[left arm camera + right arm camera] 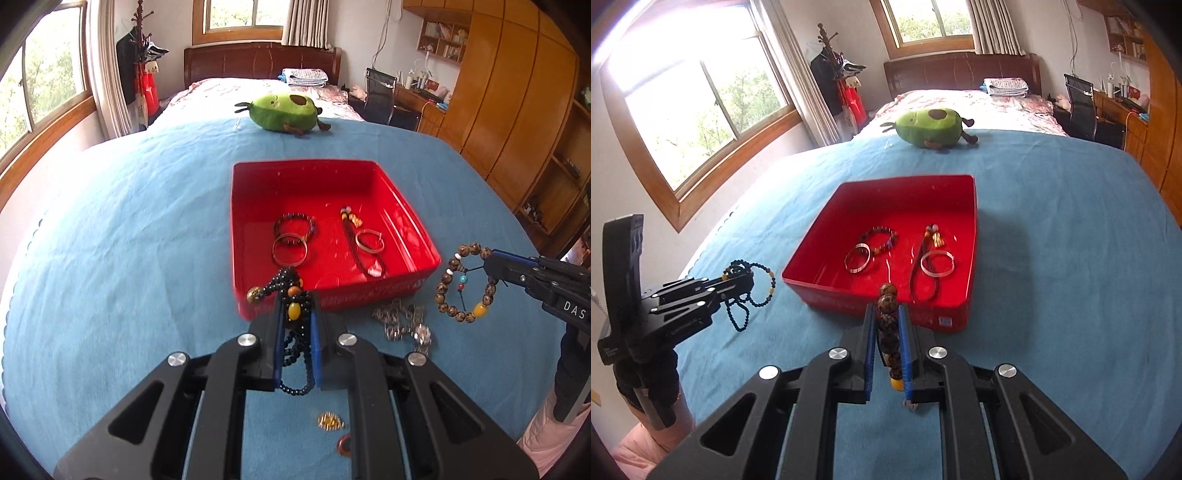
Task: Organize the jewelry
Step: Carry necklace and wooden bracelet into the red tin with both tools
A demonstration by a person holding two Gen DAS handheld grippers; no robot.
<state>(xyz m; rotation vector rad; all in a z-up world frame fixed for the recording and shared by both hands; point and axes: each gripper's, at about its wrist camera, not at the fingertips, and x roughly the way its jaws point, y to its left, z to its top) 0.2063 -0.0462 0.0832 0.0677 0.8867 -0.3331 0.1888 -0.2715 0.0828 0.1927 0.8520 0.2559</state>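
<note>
With the red square plastic tray (406,236) taken as landmark: nearest the camera, on the blue cloth (129,240) short of the tray's near wall, a small gold-coloured piece (330,421) and a red ring (344,445) are left, the ring cut off behind the gripper body, and a blurred silvery chain (402,321) is heaped just in front of the tray's near right corner. The left gripper (295,314) is clamped nearly closed on a long strand of small black beads with amber accents (293,295), held just short of the tray's near wall. The right gripper (886,325) is likewise pinched on a bracelet of large mottled brown wooden beads (888,325), hung to the right of the tray's near right corner in the left view. Both loads are judged to lie only slightly short of the tray, which lies straight ahead of each tool; the left seems nearer its rim. Inside, two silver bangles, a dark bead bracelet and a dark cord are seen. Whether either strand is caught on a pad cannot be made out
</note>
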